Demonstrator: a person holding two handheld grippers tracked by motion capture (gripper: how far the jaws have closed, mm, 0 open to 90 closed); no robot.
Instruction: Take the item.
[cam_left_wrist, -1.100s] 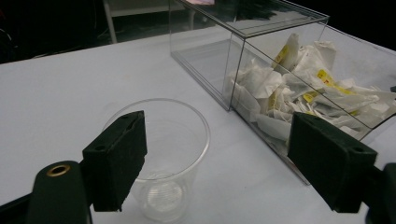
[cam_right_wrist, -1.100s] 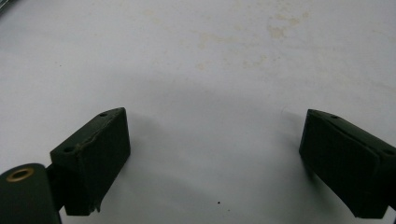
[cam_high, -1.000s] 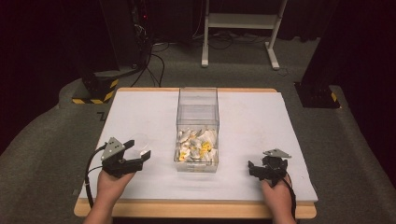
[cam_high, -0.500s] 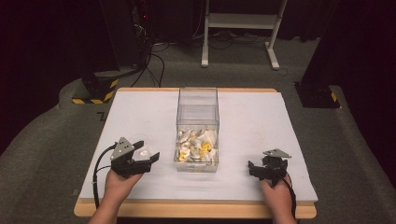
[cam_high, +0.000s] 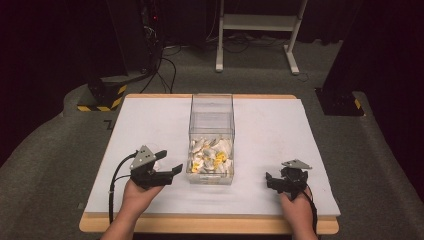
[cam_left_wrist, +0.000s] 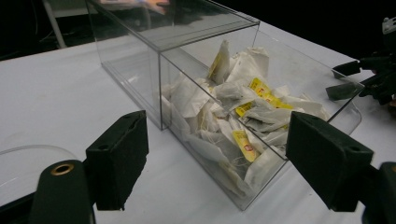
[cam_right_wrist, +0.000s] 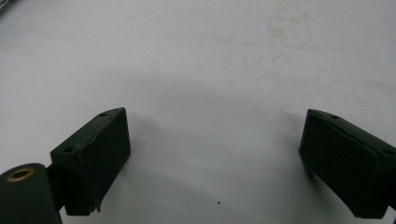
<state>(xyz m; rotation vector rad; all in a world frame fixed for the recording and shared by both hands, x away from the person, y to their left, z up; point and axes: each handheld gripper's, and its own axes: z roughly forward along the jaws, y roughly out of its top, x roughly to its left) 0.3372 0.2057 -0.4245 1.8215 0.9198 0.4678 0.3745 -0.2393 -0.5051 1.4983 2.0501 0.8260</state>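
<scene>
Clear box (cam_high: 211, 137) sits mid-desk (cam_high: 150, 115), long axis running away from the person; tea bags (cam_high: 210, 156) piled at its near end. Left tool (cam_high: 172, 171) is just beside the box's near-left corner, jaws spread apart, nothing between them, pointed at the box. Right tool (cam_high: 271, 181) rests well right of the box on bare desk, jaws also apart and empty. Left hand (cam_high: 136, 196) is clearly the nearer one, so any reach into the bags likely goes from that side: bags lie ahead and to the right of the left tool. Left gripper view adds what the high view can't: the box has a lidded far section and an open sloped mouth at the near end, and individual bags with yellow tags (cam_left_wrist: 259, 88) are readable; also a curved clear rim (cam_left_wrist: 28, 151) on the desk left of the box. Right gripper view gives just white desk surface with faint stains (cam_right_wrist: 275, 30) between its pads (cam_right_wrist: 95, 154).
</scene>
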